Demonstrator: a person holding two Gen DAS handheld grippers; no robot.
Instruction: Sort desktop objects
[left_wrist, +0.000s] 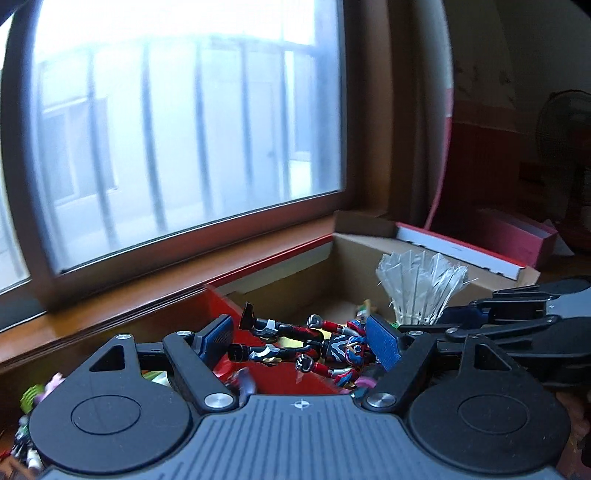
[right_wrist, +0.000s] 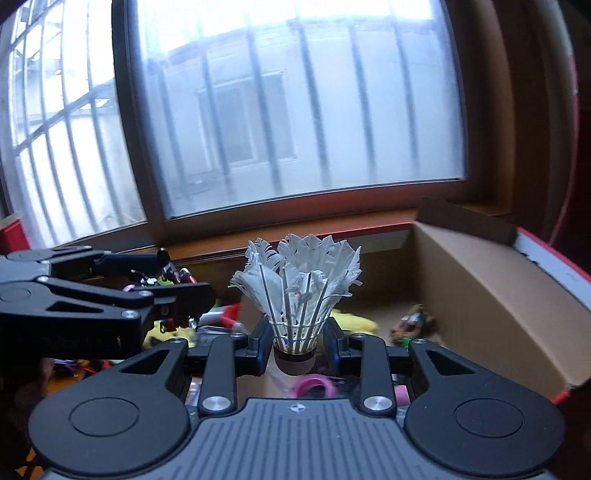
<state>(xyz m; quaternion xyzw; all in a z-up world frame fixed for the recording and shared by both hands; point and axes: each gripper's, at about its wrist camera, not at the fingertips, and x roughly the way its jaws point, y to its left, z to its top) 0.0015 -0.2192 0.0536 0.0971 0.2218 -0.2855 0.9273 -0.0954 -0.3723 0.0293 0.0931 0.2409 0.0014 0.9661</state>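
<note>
Nearest us, the left gripper (left_wrist: 299, 341) holds a red-and-blue action figure (left_wrist: 306, 347) lengthwise between its fingers (left_wrist: 382, 347). Our right gripper (right_wrist: 295, 345) is clamped on a white feather shuttlecock (right_wrist: 297, 291) at its cork base — feathers upright. Both hang above an open cardboard box (right_wrist: 491, 273) under the window (right_wrist: 295, 110).

Daylight is admitted through the frosted window (left_wrist: 184, 140), which is overexposed along its top edge in both views, while the room corner at the right of the left wrist view is left in deep shadow. Strong fisheye bending is seen in the window frame (right_wrist: 125, 122) and bars, most marked toward the edges. Motion blur is spread over the window sill (left_wrist: 155, 295) and the small clutter at the bottom, and the backlit shuttlecock (right_wrist: 299, 288) is rendered fairly sharp.
</note>
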